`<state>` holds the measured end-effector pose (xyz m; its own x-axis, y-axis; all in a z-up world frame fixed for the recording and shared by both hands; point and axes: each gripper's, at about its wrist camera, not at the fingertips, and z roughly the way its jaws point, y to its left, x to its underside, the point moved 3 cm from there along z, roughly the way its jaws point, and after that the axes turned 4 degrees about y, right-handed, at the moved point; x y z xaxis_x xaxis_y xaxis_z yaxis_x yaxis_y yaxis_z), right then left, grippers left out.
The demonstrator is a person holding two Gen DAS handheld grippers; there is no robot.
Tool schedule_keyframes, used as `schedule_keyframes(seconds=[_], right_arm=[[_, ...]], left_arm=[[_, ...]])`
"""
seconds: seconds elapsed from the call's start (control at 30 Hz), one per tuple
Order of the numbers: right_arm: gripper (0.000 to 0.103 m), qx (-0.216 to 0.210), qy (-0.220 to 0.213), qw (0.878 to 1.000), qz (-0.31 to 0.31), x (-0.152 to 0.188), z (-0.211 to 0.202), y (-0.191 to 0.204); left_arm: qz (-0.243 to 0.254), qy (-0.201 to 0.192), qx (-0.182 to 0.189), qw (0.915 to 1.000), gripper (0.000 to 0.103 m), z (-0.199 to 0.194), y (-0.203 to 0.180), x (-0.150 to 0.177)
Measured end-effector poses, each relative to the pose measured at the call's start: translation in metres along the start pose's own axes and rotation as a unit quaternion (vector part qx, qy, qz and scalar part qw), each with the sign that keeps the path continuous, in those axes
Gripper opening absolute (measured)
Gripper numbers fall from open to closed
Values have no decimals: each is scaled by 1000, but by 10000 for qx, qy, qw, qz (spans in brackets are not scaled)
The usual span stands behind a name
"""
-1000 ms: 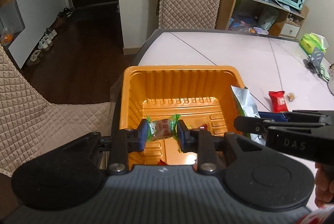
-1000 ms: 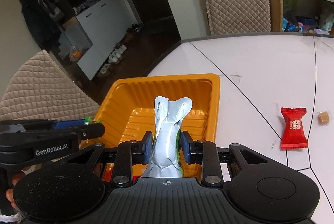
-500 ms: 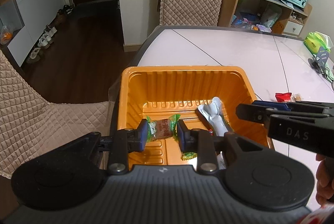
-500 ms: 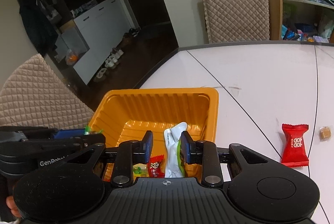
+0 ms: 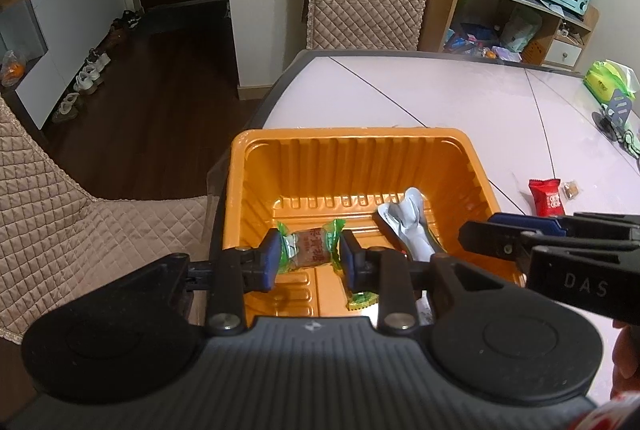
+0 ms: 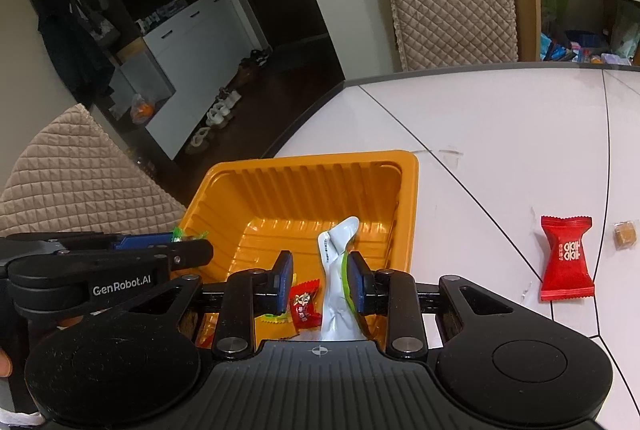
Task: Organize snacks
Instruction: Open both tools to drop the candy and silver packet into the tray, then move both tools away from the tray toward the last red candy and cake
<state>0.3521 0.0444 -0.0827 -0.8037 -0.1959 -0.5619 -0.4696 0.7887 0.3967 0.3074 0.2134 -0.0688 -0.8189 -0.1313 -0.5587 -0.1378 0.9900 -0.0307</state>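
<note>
"GenRobot.AI" was printed on the left gripper (image 5: pixel 308 256) and "DAS" on the right gripper (image 6: pixel 320 282). The left pads touched both ends of one green-wrapped candy (image 5: pixel 310 250) above the orange tray (image 5: pixel 348 141); its jaws had just been opening slightly. The right jaws stood apart, pressing nothing, over one silver pouch (image 6: pixel 336 270) lying at the tray's 5 o'clock. One red packet (image 6: pixel 566 262) with white characters lay on the table (image 6: pixel 500 133) at the tray's 3 o'clock.

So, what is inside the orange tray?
A silver pouch, a small red candy and a yellow-green candy lie inside. The tray has its near end covered in both views.
</note>
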Motion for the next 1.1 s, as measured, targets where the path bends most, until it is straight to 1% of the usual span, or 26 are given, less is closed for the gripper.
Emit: schedule_keyframes(seconds=[0.07,0.2,0.3,0.33,0.37,0.43,0.57,0.9,0.97,1.1], right_arm=[[30,-20,0,10000,10,0,-2,0],[31,-53,-14,10000,13,1,-5,3],[33,-75,18,10000,-6,2,-8,4],[39,-78,22,10000,-16,3,-9,4],[50,-70,11,10000,-19,4,-11,5],[60,-51,-63,10000,-20,6,-15,5],[62,-60,-64,9999,-82,11,-20,7],[65,-92,-51,9999,-111,19,-34,11],[66,-92,-59,9999,-113,22,-39,12],[69,-92,-69,9999,-84,28,-47,12]], left_arm=[[-29,-22,-6,10000,37,-1,1,0],[-68,-31,-30,10000,41,-3,3,0],[-105,-37,-43,9999,41,-7,5,2],[-116,-39,-33,9999,42,-8,6,3],[-126,-34,-27,9999,42,-10,6,4],[-149,-13,-22,9999,43,-13,7,7],[-248,5,18,9997,44,-20,8,13],[-386,-3,111,9992,49,-46,2,25],[-399,10,132,9991,52,-51,-1,29],[-451,28,161,9988,53,-61,-5,38]])
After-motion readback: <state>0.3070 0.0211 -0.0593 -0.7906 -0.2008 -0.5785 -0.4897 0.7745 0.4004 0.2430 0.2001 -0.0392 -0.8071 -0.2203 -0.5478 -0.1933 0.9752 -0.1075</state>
